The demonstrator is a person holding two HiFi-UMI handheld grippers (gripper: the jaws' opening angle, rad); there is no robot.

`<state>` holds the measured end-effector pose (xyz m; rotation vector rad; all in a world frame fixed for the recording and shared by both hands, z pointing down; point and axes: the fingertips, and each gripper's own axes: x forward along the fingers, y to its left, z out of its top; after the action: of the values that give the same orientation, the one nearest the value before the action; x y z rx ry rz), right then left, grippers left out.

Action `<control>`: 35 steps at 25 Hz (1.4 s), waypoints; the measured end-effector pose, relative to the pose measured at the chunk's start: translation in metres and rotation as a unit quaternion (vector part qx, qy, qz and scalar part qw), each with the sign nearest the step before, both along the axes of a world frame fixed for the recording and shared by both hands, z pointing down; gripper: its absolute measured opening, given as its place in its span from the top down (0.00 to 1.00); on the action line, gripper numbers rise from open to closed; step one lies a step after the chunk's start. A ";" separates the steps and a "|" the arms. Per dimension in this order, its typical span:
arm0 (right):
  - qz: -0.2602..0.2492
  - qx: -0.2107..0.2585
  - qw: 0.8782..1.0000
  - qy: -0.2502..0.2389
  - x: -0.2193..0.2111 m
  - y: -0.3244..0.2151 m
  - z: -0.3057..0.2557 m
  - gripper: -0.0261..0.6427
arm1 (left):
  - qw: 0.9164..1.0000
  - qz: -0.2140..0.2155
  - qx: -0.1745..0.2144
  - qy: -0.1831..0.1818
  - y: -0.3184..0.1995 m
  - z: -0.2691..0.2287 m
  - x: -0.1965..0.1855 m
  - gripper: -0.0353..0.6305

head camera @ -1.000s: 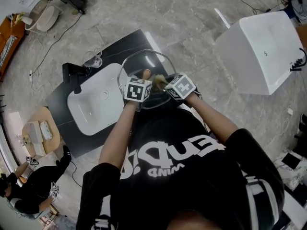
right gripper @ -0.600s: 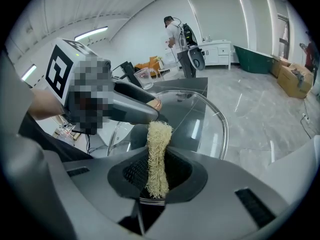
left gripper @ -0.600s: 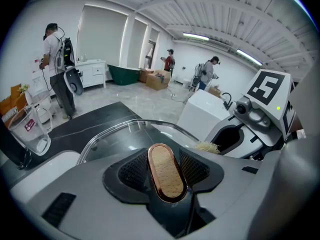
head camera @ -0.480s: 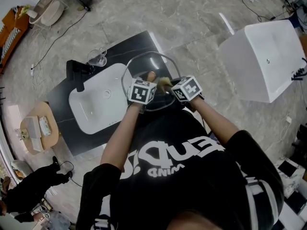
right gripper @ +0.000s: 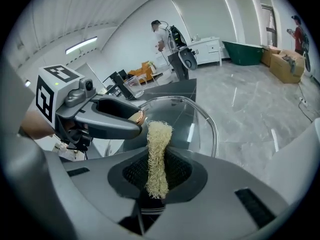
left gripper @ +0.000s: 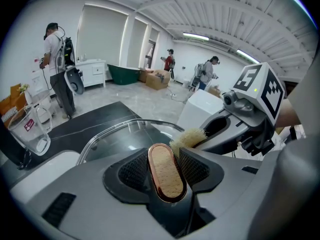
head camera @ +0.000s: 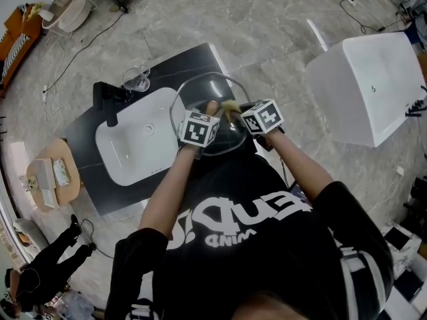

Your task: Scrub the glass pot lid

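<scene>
A dark countertop [head camera: 113,195] runs diagonally through the left half of the head view, a white sink basin [head camera: 127,159] set into it, and a white bathtub [head camera: 360,85] stands on the floor at the right edge. The glass pot lid [head camera: 207,91] sits at the centre of the frame, over the counter's right end just beyond the basin, its clear disc spreading toward the top of the frame, away from both hands. The left gripper [head camera: 208,112] carries it, jaws clamped on the lid's oval wooden knob [left gripper: 165,174], so that hand is taken up with holding. The right gripper [head camera: 239,112], immediately right of it, pinches a pale loofah scrubber [right gripper: 157,154] between its pads, with the pad's long axis running out along the jaws and its free end aimed at the glass. That end lies just to the right of the knob, close to the lid's centre — whether the fibres actually press on the glass I cannot tell. The uncovered glass lies ahead and outward from the scrubber toward the rim, so the coming strokes likely belong to the right hand, working away from the knob.
</scene>
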<state>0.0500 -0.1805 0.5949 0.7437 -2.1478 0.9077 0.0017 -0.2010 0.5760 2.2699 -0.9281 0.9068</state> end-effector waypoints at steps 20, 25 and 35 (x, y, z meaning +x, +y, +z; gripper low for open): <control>-0.152 0.018 0.987 0.044 -0.053 -0.073 -0.004 0.89 | 1.000 -0.014 0.003 -0.005 -0.001 0.000 0.002 0.63; -0.217 0.010 0.974 0.056 -0.073 -0.076 -0.003 0.89 | 0.999 -0.045 0.009 -0.005 -0.001 0.000 0.000 0.64; -0.403 -0.014 0.909 0.107 -0.121 -0.061 -0.001 0.89 | 0.998 -0.061 0.014 -0.013 -0.002 0.003 -0.003 0.64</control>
<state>-0.0713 -0.2413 0.5943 -0.0953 -1.9566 0.3818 -0.0017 -0.2025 0.5790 2.2022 -1.0858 0.8768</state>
